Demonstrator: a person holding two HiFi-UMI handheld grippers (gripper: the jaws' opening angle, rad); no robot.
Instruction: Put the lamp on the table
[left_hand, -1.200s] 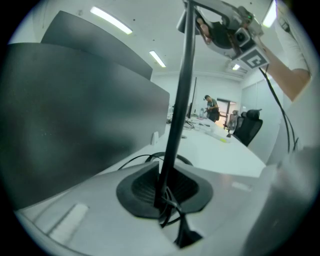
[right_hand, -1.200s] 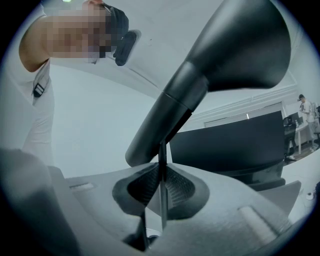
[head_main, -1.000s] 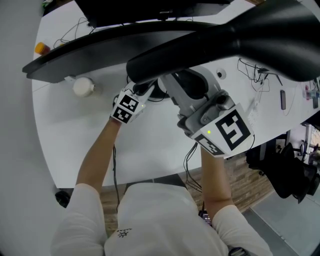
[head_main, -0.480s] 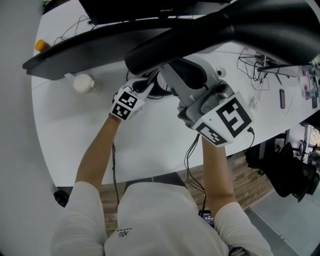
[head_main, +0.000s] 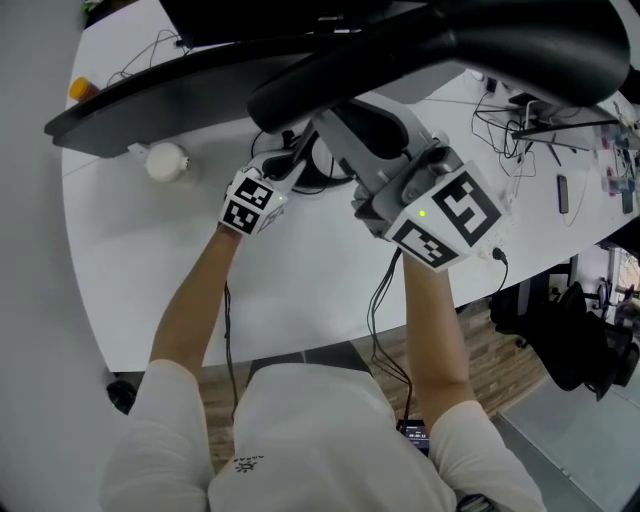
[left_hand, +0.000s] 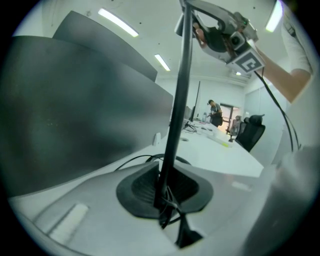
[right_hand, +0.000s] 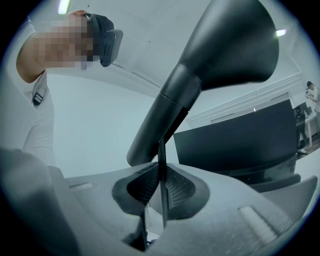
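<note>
Pinches the thin pole (left_hand: 180, 100) of the lamp (head_main: 450, 55) between the left fingers (left_hand: 142, 187), low on that pole, with a thin cable (left_hand: 172, 207) caught alongside. Has just been easing the left gripper (left_hand: 162, 192) open a touch, with the pole between the pads and touching both. Clamps the same pole narrowly between the right fingers (right_hand: 180, 190) of the right gripper (right_hand: 161, 195), high on the pole, just under the neck of the black shade (right_hand: 225, 45). Holds the pole near upright over the white desk (head_main: 150, 260), shade at the top of the pole.

Shows a dark round rim (left_hand: 186, 159) just behind the pole, low down: perhaps the lamp's foot, perhaps coiled cable, too unclear to tell. Hides whether the foot of the pole rests on the desk.

Judges the carrying as nearly done, with the lamp above the desk and both grips on. Leaves the settling of the foot, then both releases from the pole.
</note>
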